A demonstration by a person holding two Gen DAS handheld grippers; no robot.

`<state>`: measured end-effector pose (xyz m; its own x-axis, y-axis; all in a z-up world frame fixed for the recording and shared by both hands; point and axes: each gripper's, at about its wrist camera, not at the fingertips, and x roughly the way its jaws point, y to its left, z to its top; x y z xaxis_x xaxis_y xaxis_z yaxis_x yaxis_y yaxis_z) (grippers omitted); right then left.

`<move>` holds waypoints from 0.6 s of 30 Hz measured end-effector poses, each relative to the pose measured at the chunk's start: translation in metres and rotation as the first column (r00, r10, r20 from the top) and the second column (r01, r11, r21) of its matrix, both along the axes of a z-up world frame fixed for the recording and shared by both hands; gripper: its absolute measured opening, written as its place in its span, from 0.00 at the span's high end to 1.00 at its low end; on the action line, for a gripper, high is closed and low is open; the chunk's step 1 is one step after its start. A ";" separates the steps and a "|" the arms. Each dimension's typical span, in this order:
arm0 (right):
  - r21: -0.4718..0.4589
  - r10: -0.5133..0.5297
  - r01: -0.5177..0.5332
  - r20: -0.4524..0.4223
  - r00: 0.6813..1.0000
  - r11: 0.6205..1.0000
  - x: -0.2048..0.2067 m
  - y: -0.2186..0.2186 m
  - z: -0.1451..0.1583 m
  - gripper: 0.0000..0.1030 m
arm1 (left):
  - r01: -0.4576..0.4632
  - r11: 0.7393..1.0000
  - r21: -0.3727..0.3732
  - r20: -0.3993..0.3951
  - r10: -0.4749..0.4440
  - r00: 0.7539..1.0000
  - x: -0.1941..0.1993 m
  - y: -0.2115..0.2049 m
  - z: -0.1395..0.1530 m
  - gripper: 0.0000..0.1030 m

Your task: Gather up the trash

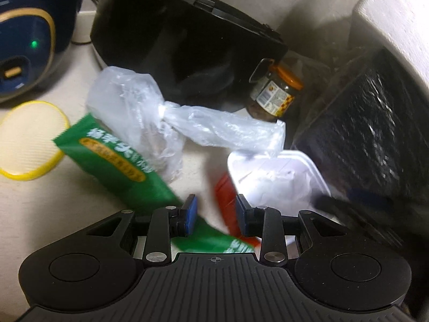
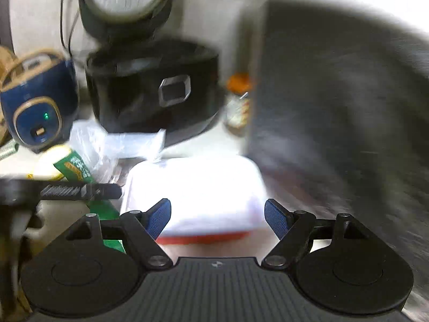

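1. On the pale counter in front of the appliances, the trash lies in a loose pile: a green wrapper (image 1: 118, 166), a crumpled clear plastic bag (image 1: 150, 112), a white lidded box (image 1: 278, 177) and a red packet (image 1: 228, 204) tucked under the box's near edge.
2. The left gripper (image 1: 215, 214) hangs low over the pile with its blue pads (image 1: 191, 213) a moderate gap apart and nothing between them; the tail of the green wrapper runs beneath the left pad, and the red packet sits just beside the right one.
3. The right gripper (image 2: 217, 216) faces the white box with its fingers spread wide, also holding nothing; the box fills the space just ahead of the pads.
4. The step in hand looks like the approach to a first pick, with no piece of trash lifted yet.
5. The next move likely calls for each gripper to settle on one item: the left could drop onto the wrapper's edge, while the right needs its wide spread to span the box or catch its rim.
6. The thin bag and wrapper may slide or crumple under a pinch.
7. A black cooker (image 2: 152, 88) with its lid raised and a blue cooker (image 2: 37, 107) showing a green light stand at the back, a small jar (image 1: 273, 94) beside a dark bin (image 1: 375, 123) to the right, and a yellow-rimmed pad (image 1: 29, 139) to the left.
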<state>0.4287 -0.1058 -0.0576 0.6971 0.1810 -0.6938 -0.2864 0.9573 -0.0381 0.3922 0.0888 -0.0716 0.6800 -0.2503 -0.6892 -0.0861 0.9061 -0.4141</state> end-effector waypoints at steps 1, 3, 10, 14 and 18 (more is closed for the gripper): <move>-0.016 -0.006 0.006 -0.020 1.000 1.000 0.013 0.008 -0.007 0.25 | 0.003 1.000 0.009 0.003 -0.004 1.000 -0.003 0.001 0.002 0.66; -0.042 -0.035 0.032 -0.082 0.996 0.999 0.042 0.021 -0.024 0.25 | 0.007 1.000 0.013 0.009 -0.008 1.000 -0.010 0.005 0.004 0.66; -0.091 -0.029 0.009 -0.220 0.975 0.996 0.077 0.045 -0.070 0.28 | 0.009 0.999 -0.036 0.003 -0.009 1.000 -0.020 0.018 0.003 0.66; -0.018 0.004 -0.009 -0.241 0.970 1.000 0.078 0.040 -0.071 0.96 | -0.027 0.997 -0.074 0.012 0.028 1.000 -0.019 0.027 0.002 0.66; 0.026 0.002 0.004 -0.196 0.981 1.000 0.061 0.028 -0.052 0.96 | 0.016 0.994 -0.109 0.041 -0.011 0.999 -0.012 0.020 0.005 0.66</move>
<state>0.4894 -0.0780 -0.1091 0.5487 0.2002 -0.8117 -0.2848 0.9576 0.0436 0.3801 0.1086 -0.0662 0.7027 -0.3319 -0.6293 -0.0553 0.8564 -0.5134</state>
